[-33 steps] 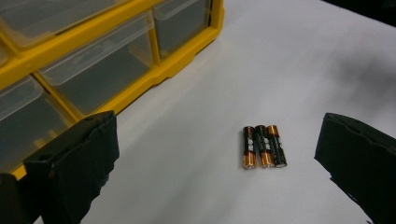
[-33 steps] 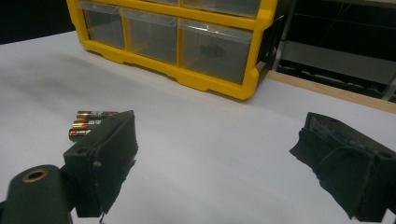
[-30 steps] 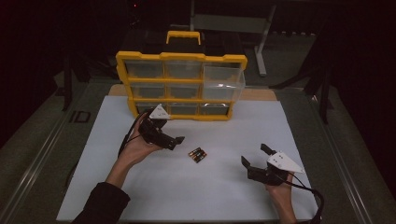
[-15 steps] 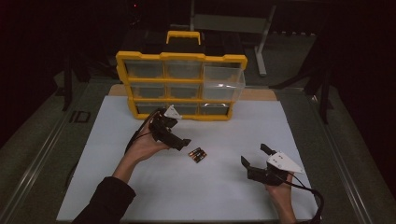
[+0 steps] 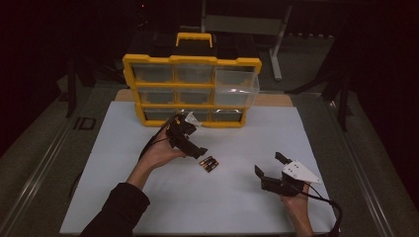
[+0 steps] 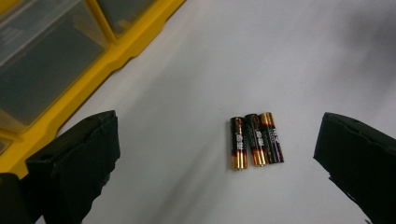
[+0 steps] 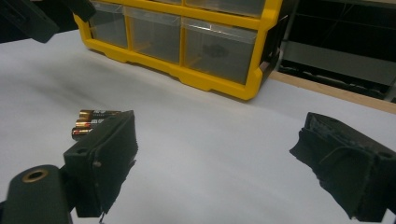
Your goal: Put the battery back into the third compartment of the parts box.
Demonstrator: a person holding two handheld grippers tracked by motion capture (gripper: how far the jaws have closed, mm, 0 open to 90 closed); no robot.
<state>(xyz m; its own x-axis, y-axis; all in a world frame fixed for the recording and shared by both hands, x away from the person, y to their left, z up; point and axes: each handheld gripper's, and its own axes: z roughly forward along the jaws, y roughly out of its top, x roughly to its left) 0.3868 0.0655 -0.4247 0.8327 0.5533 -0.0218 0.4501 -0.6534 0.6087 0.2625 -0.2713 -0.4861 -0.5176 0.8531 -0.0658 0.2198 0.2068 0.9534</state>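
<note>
Three black-and-copper batteries (image 5: 208,164) (image 6: 255,140) (image 7: 88,123) lie side by side on the white mat (image 5: 237,148), touching one another. My left gripper (image 5: 196,147) (image 6: 219,163) hovers just left of and above them, open, with nothing between its jaws. A yellow drawer organizer (image 5: 191,89) with clear drawers stands at the back of the mat; its upper right drawer (image 5: 237,86) is pulled out. My right gripper (image 5: 269,165) (image 7: 215,163) is open and empty near the front right of the mat, pointing toward the organizer.
The mat's front edge lies just below the person's forearms. A wooden board edge (image 5: 274,99) shows behind the mat at right. Dark metal frame legs (image 5: 276,44) stand behind the table. A cable (image 5: 332,210) trails from the right gripper.
My left gripper has moved right and forward from in front of the organizer toward the batteries. The right gripper has stayed in place.
</note>
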